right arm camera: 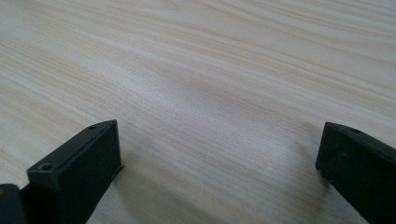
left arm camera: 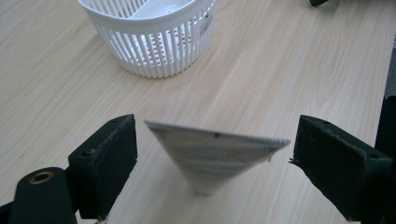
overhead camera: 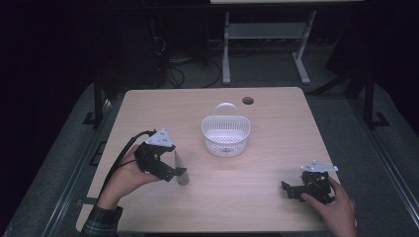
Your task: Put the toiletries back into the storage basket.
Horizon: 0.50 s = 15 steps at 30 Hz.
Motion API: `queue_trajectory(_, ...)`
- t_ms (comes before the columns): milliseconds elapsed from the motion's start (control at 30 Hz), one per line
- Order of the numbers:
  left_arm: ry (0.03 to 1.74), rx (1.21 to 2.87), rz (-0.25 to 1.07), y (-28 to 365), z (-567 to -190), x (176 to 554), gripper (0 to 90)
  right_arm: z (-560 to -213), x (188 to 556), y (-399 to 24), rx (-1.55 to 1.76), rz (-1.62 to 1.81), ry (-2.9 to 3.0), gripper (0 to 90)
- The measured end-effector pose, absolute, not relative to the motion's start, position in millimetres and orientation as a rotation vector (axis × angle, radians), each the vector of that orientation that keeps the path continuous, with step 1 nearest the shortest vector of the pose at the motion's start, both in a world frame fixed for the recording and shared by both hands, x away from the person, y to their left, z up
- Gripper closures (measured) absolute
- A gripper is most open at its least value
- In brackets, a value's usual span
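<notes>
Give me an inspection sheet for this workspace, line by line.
Surface: light wood table, round grommet hole at far edge.
Job's things: grey tube standing on its cap; white slotted basket beyond it, handle up.
Clutter: nothing seen.
Grippers: left gripper open, jaws either side of the tube, not touching; right gripper open over bare wood.
Cables: black cable trails from left gripper.
Surroundings: dark room, table legs and floor wires behind.

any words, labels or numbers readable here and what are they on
No text here reads clearly.
Tube between the left tool's open jaws: grey printed lines, too blurred to read.
White basket: a small sticker on its wall, print too small to read.
</notes>
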State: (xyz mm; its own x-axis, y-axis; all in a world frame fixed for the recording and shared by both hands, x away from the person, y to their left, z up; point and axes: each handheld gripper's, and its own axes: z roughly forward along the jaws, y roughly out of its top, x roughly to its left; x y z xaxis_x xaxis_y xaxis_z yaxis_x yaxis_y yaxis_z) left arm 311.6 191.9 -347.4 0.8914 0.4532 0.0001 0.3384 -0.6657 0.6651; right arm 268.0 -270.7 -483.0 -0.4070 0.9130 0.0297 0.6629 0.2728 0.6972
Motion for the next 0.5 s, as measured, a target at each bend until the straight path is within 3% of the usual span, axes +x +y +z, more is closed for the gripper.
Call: queue_trajectory(500, 0.541, 2.434, 0.207, 179.3, -353.3, 318.9, 14.1, -483.0, 268.0, -270.9, 1.426, 0.907, 2.173, 0.0)
